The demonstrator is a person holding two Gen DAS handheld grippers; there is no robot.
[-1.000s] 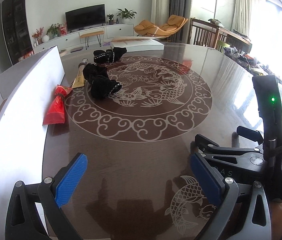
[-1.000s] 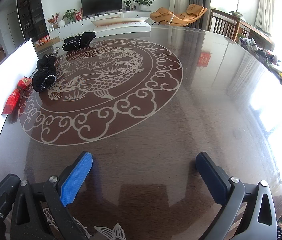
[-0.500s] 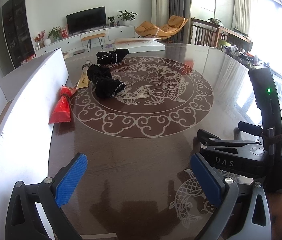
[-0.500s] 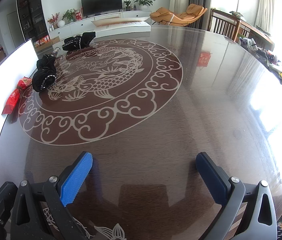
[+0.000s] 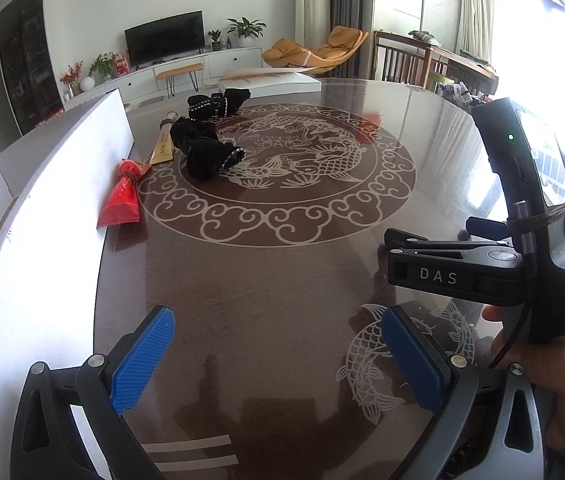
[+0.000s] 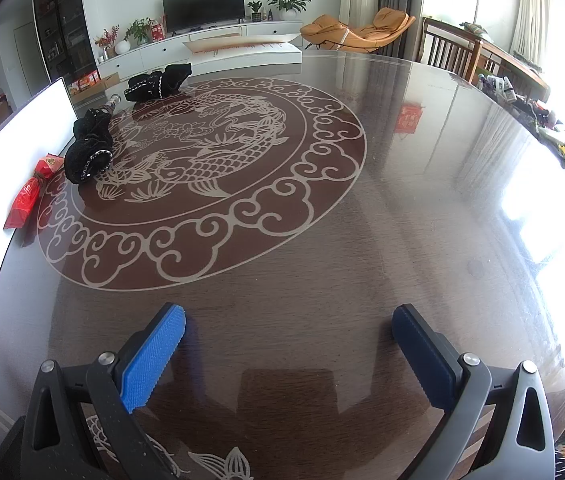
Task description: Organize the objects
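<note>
On the round dark table (image 5: pixel 282 280) lie two black cloth items: a near one (image 5: pixel 206 148) (image 6: pixel 88 148) and a far one (image 5: pixel 218 102) (image 6: pixel 158 82). A red wrapped packet (image 5: pixel 122 196) (image 6: pixel 32 190) and a gold tube (image 5: pixel 162 144) lie at the far left. My left gripper (image 5: pixel 278 354) is open and empty above the near table edge. My right gripper (image 6: pixel 288 354) is open and empty too. The right gripper's body (image 5: pixel 502 240) shows in the left wrist view.
A white board (image 5: pixel 62 184) stands along the table's left side. A white flat box (image 5: pixel 270 80) lies at the far edge. Chairs (image 6: pixel 454 52) and cluttered shelves stand to the right beyond the table.
The left gripper has drawn back and risen a little, so the objects look farther away. The right gripper has stayed still.
</note>
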